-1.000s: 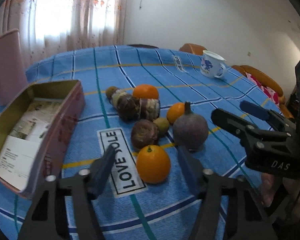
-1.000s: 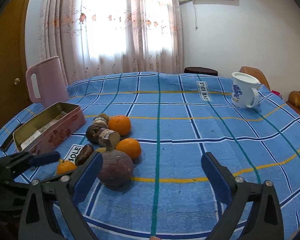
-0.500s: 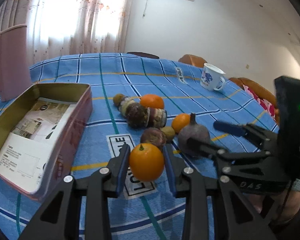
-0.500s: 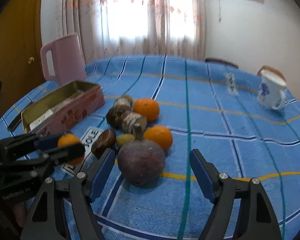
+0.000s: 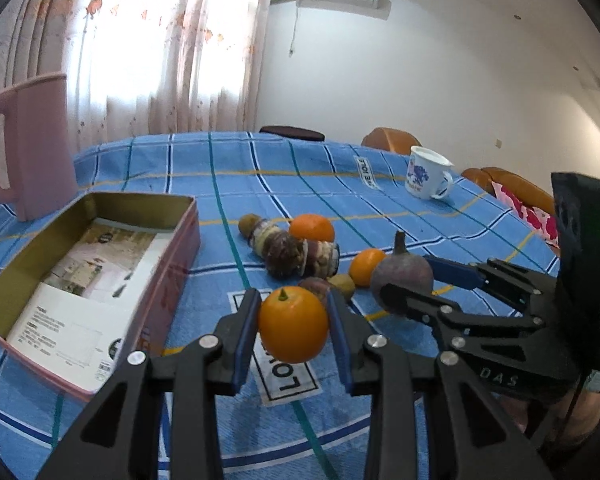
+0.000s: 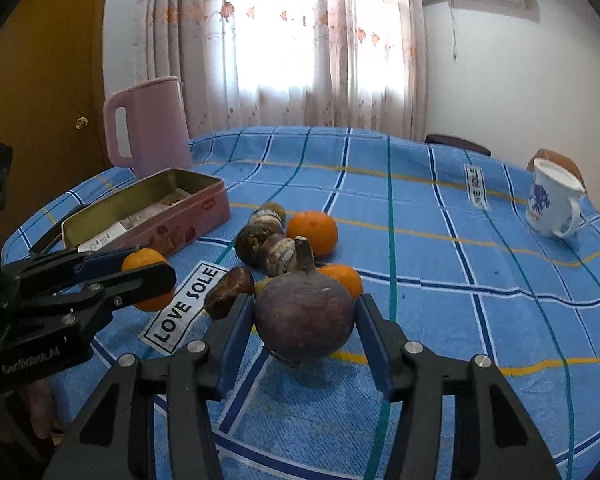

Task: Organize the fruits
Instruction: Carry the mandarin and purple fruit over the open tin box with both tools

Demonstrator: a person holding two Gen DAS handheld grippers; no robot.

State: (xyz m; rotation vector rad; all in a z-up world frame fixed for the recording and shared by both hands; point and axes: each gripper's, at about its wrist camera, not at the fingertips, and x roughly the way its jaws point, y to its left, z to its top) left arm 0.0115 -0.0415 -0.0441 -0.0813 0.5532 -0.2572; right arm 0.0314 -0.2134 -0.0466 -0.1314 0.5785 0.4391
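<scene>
My left gripper (image 5: 293, 300) is shut on a stemmed orange (image 5: 293, 324) and holds it just above the blue checked cloth; the right wrist view shows the same gripper (image 6: 144, 268) and orange (image 6: 142, 260) at left. The right gripper (image 6: 303, 302) is closing around a purple mangosteen (image 6: 304, 316) that rests on the cloth, and its blue pads (image 6: 240, 320) lie against the fruit's two sides. Behind it lie two oranges (image 6: 312, 232) (image 6: 342, 276) and several brown fruits (image 6: 260, 240). An open pink tin (image 5: 140, 196) with paper inside sits to the left.
A pink jug (image 6: 152, 124) stands behind the tin (image 6: 204, 204). A white mug with a blue print (image 6: 548, 204) stands at the far right of the round table. Orange chair backs (image 5: 388, 140) show beyond the table's edge. A hand (image 5: 580, 408) holds the right gripper.
My left gripper closed on the stemmed orange and raised it slightly. The right gripper moved over to the mangosteen and its jaws narrowed from wide open down onto the fruit.
</scene>
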